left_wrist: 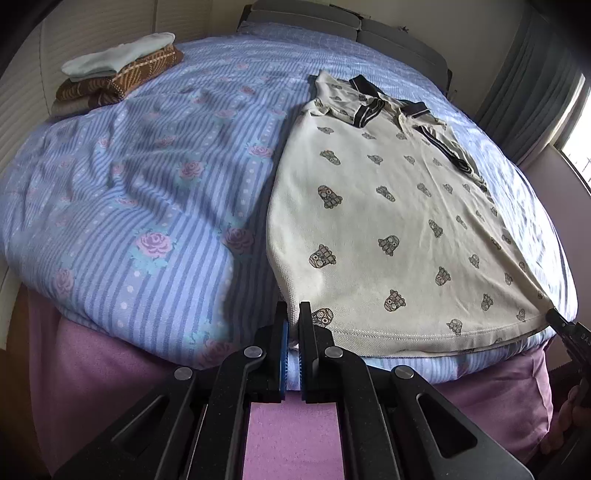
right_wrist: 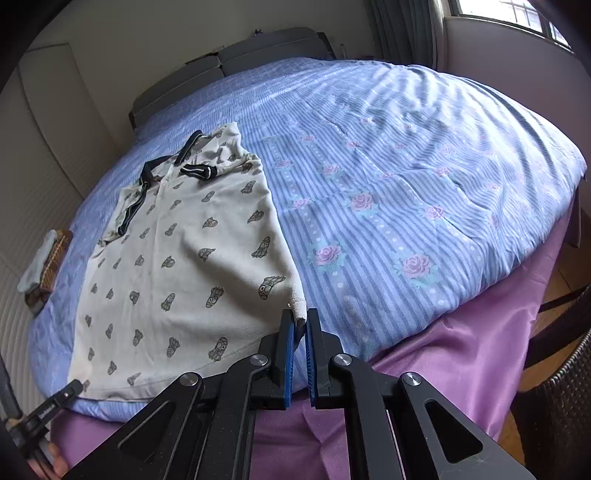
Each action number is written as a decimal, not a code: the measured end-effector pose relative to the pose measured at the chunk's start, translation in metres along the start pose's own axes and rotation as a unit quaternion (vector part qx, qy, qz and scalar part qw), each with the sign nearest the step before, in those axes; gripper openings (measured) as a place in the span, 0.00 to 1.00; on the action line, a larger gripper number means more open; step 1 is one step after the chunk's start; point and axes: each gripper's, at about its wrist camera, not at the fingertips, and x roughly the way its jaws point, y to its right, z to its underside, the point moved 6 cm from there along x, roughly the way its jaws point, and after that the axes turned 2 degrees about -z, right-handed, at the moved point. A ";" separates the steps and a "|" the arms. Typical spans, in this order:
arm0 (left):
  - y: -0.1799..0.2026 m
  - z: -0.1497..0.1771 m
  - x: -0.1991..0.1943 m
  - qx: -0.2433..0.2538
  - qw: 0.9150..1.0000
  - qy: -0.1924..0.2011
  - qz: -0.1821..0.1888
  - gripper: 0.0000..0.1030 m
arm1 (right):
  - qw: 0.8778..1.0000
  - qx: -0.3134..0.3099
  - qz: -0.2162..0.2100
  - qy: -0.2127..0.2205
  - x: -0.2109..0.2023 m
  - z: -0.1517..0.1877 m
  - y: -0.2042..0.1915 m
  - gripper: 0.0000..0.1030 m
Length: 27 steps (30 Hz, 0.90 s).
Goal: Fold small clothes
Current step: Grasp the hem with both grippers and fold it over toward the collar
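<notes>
A cream polo shirt (left_wrist: 388, 221) with small grey prints and a dark striped collar lies flat on the blue striped floral bedspread (left_wrist: 147, 184), sleeves folded in, collar away from me. My left gripper (left_wrist: 294, 314) is shut on the shirt's near left hem corner. My right gripper (right_wrist: 300, 319) is shut on the near right hem corner; it also shows in the left wrist view (left_wrist: 557, 321). The shirt (right_wrist: 177, 266) stretches between both grippers at the bed's near edge. The left gripper shows at the lower left of the right wrist view (right_wrist: 70, 391).
A stack of folded clothes (left_wrist: 118, 74), brown patterned with a pale item on top, sits at the far left of the bed. A purple sheet (right_wrist: 424, 369) hangs below the bedspread. A grey headboard (left_wrist: 369, 33) stands behind. A window (right_wrist: 517, 14) and a dark wicker chair (right_wrist: 561, 398) are at the right.
</notes>
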 end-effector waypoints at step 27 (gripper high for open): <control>0.019 -0.187 -0.048 -0.056 0.983 0.168 0.044 0.06 | 0.985 -0.007 -0.074 0.156 -0.016 -0.167 -0.077 0.06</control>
